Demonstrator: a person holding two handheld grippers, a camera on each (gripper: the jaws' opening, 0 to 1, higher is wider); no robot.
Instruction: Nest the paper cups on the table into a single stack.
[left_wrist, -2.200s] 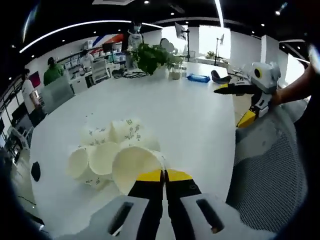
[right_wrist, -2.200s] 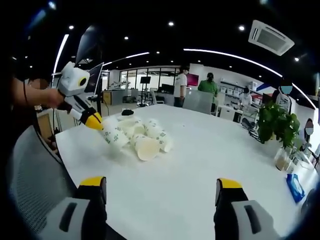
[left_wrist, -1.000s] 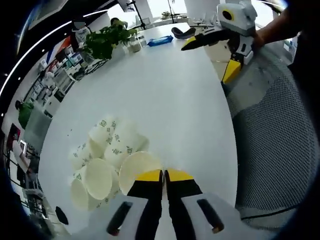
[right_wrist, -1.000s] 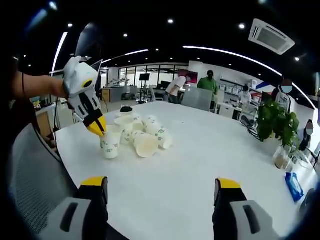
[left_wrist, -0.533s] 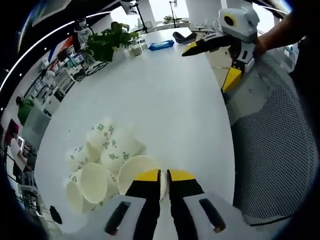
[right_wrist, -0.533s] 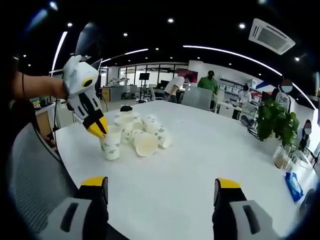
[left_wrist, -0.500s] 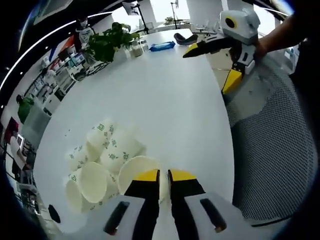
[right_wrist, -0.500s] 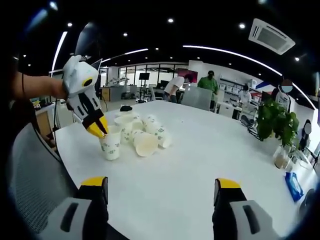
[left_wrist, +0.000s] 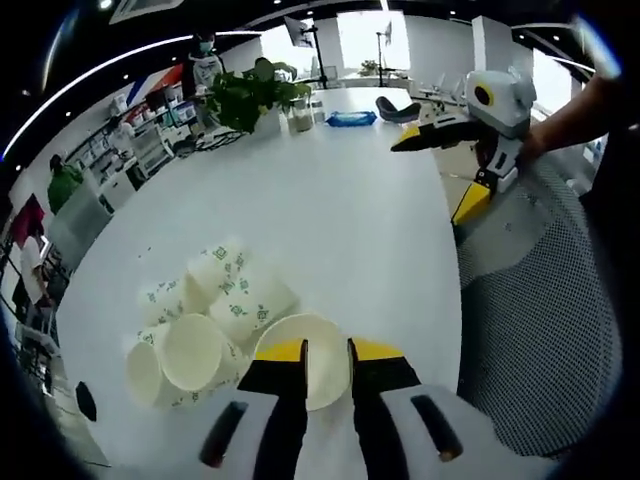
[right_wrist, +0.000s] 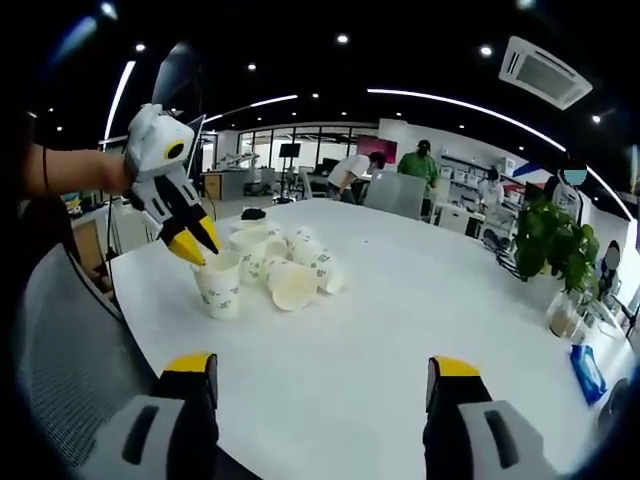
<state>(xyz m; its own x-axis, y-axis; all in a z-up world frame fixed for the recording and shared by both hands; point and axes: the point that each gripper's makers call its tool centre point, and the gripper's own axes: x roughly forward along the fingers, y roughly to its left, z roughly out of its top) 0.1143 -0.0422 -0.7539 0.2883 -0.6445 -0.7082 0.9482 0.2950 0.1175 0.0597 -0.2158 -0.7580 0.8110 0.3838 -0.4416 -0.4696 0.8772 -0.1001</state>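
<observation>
A white paper cup with green print (right_wrist: 220, 285) stands upright on the white table (right_wrist: 400, 330), beside a pile of several similar cups (right_wrist: 285, 265) lying on their sides. My left gripper (right_wrist: 195, 243) hangs just above that cup's rim, its jaws parted. In the left gripper view the upright cup's open mouth (left_wrist: 318, 350) shows between the parted yellow tips of the left gripper (left_wrist: 327, 352), with the pile (left_wrist: 205, 315) to its left. My right gripper (right_wrist: 320, 368) is wide open over the near table edge, holding nothing; it also appears as the right gripper (left_wrist: 437, 175) beyond the table's right edge.
A potted plant (left_wrist: 250, 95) and a blue pack (left_wrist: 350, 118) sit at the table's far end. A grey mesh chair (left_wrist: 530, 300) stands against the near edge. A small black object (right_wrist: 253, 213) lies behind the pile. People stand at desks in the background.
The left gripper, earlier shut on the cup's wall, stood the cup upright beside the pile and has now opened its jaws and risen slightly. The right gripper has stayed open and still.
</observation>
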